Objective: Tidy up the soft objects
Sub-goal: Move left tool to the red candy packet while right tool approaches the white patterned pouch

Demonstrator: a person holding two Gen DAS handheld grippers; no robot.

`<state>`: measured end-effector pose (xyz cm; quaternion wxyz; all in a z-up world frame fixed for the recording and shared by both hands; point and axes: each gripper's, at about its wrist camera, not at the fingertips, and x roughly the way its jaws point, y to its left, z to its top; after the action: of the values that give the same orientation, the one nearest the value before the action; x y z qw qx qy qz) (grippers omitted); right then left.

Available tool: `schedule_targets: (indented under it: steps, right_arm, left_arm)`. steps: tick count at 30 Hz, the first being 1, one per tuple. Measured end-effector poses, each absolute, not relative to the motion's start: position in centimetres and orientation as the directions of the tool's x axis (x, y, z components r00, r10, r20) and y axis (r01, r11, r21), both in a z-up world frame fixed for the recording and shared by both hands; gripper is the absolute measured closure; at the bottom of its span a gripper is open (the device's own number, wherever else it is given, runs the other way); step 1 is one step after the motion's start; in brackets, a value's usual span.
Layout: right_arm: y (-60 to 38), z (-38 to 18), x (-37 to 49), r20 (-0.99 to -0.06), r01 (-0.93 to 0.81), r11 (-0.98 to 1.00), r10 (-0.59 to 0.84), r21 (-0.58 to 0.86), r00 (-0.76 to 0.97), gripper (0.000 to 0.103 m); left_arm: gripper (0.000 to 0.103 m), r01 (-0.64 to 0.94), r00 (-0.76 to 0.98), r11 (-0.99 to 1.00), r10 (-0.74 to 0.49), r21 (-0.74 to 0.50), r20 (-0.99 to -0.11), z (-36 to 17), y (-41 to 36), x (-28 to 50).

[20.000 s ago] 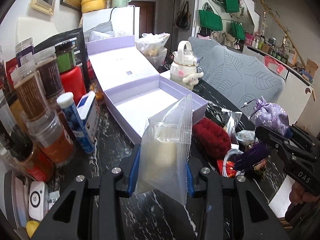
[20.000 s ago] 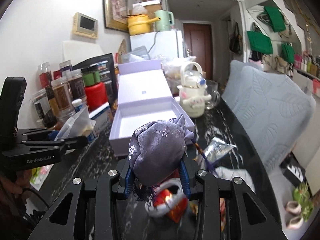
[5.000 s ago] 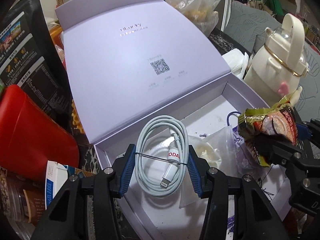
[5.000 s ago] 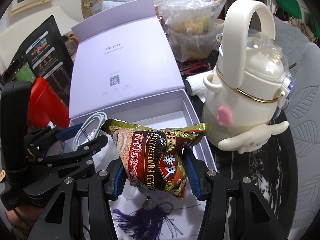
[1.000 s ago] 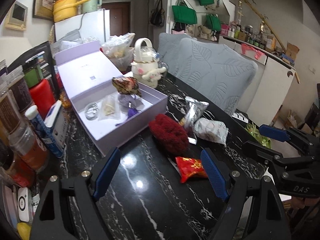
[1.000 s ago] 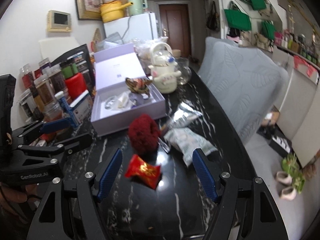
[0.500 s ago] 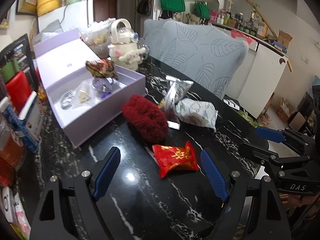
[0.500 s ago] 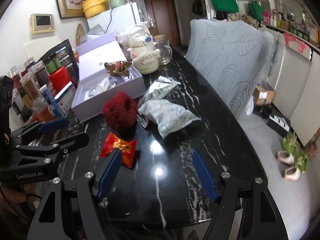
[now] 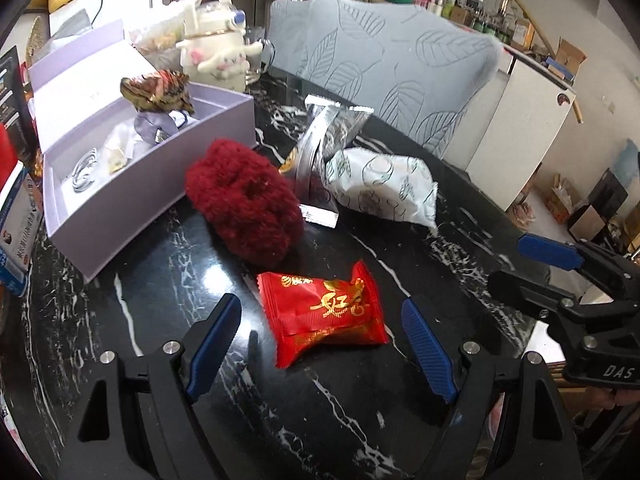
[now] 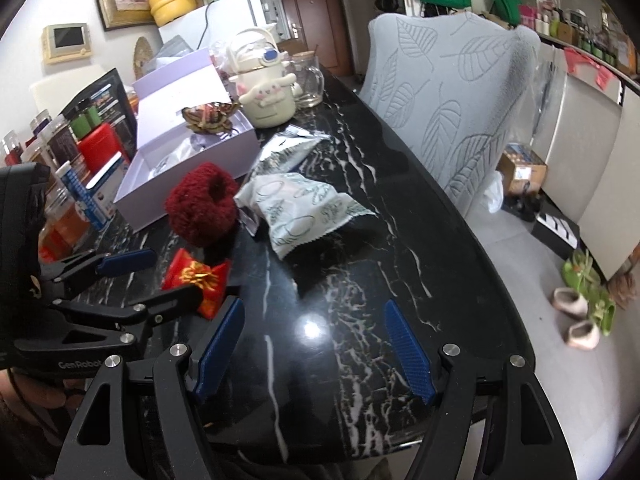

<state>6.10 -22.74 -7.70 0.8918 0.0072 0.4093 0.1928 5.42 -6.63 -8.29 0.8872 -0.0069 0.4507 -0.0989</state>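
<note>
A red snack packet [image 9: 326, 312] lies on the black marble table between the open fingers of my left gripper [image 9: 322, 344]; it also shows in the right wrist view [image 10: 198, 278]. A dark red fluffy scrunchie [image 9: 244, 208] lies behind it. A white patterned packet [image 9: 380, 188] and a silver packet [image 9: 324, 136] lie to the right. The open lilac box [image 9: 132, 196] holds a cable, a pouch and a snack bag. My right gripper [image 10: 314, 348] is open and empty over bare table, near the front edge.
A cream kettle-shaped bottle [image 10: 266, 92] and a glass mug [image 10: 308, 80] stand behind the box. Jars, a red tin [image 10: 100, 144] and a blue carton [image 9: 16, 216] crowd the left side. A grey leaf-patterned chair [image 10: 448, 92] stands along the table's right edge.
My left gripper has moved forward and down, so the red packet now sits between its fingers. My right gripper has moved closer to the table. Both stay open.
</note>
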Motion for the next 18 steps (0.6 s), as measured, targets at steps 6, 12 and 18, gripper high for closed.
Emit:
schedule_targets:
  steps: [6, 12, 18]
  right_arm:
    - [-23.3, -8.4, 7.0, -0.741, -0.323, 0.931, 0.338, 0.172, 0.580, 0.030]
    - [-23.5, -9.0, 7.9, -0.754, -0.308, 0.935, 0.329, 0.176, 0.569, 0.030]
    - [-23.7, -9.2, 8.4, -0.761, -0.294, 0.939, 0.323, 0.181, 0.563, 0.030]
  left_arm:
    - [0.020, 0.164, 0.525, 0.983, -0.160, -0.086, -0.836, -9.8, -7.0, 6.8]
    - [0.020, 0.162, 0.510, 0.984, -0.150, -0.076, -0.847, -10.3, -7.3, 7.2]
    - [0.021, 0.153, 0.514, 0.988, -0.101, -0.025, -0.852, -10.5, -7.3, 7.5]
